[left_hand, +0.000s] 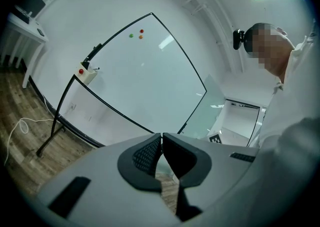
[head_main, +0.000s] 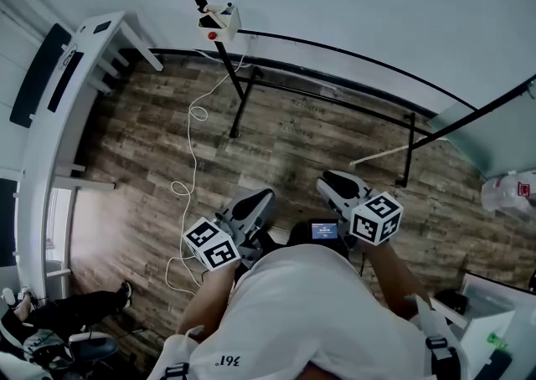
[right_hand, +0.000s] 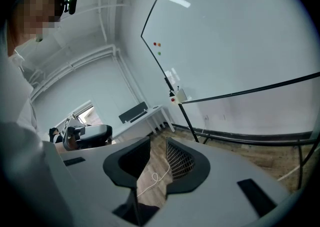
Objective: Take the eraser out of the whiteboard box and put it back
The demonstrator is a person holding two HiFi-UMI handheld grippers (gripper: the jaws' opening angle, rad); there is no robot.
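The whiteboard box (head_main: 219, 22) is a small white tray with a red spot, fixed to the left end of the whiteboard's lower rail. It also shows in the left gripper view (left_hand: 86, 73) and in the right gripper view (right_hand: 177, 94). I cannot make out the eraser in it at this distance. My left gripper (head_main: 265, 197) is held in front of my chest, far from the box, its jaws (left_hand: 162, 138) shut with nothing between them. My right gripper (head_main: 328, 180) is beside it, its jaws (right_hand: 157, 143) open with only floor in the gap.
The whiteboard (left_hand: 150, 76) stands on a black frame with legs (head_main: 237, 106) on the wood floor. A white cable (head_main: 191, 161) trails over the floor. A white desk (head_main: 79, 69) stands at the left, and a seated person's legs (head_main: 79, 307) show at the lower left.
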